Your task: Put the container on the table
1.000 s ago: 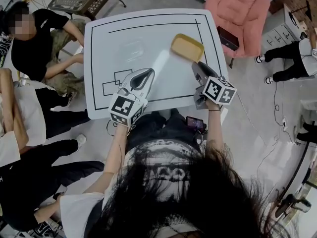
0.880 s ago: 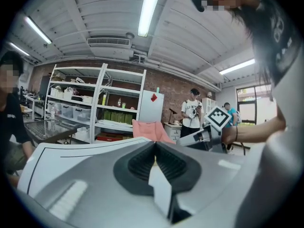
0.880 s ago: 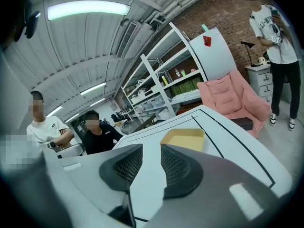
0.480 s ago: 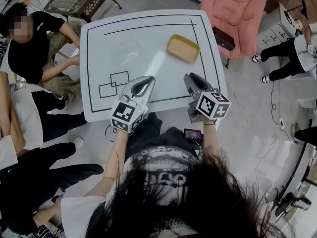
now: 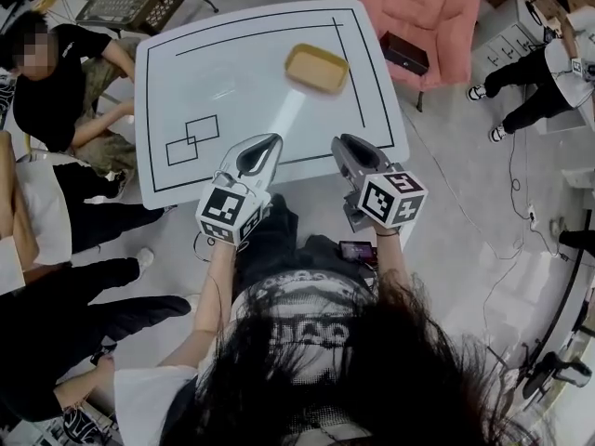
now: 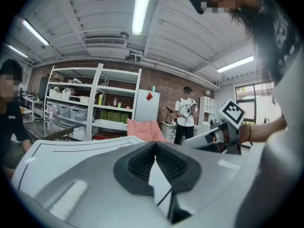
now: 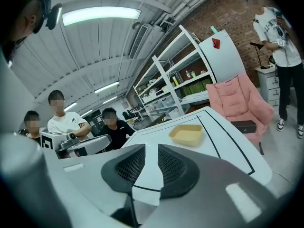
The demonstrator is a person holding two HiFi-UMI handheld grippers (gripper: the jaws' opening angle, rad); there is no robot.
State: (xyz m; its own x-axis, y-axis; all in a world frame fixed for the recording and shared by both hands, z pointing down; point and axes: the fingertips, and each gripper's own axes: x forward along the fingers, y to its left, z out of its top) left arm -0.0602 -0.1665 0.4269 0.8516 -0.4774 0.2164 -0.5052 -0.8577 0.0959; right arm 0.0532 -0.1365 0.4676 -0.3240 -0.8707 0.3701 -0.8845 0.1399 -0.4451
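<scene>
The yellow container is a shallow open tray standing on the far right part of the white table; it also shows in the right gripper view. Both grippers hover over the table's near edge, well short of the container. My left gripper has its tips together, with nothing between them. My right gripper has a narrow gap between its pads and its jaws are closing on nothing.
Black lines and two overlapping rectangles are drawn on the table. A pink armchair and a black box stand beyond its right side. People sit on the floor at the left; another person stands at the right.
Both grippers have drawn back from over the table toward its near edge. The right gripper's jaws have narrowed. The container has stayed where it was.
</scene>
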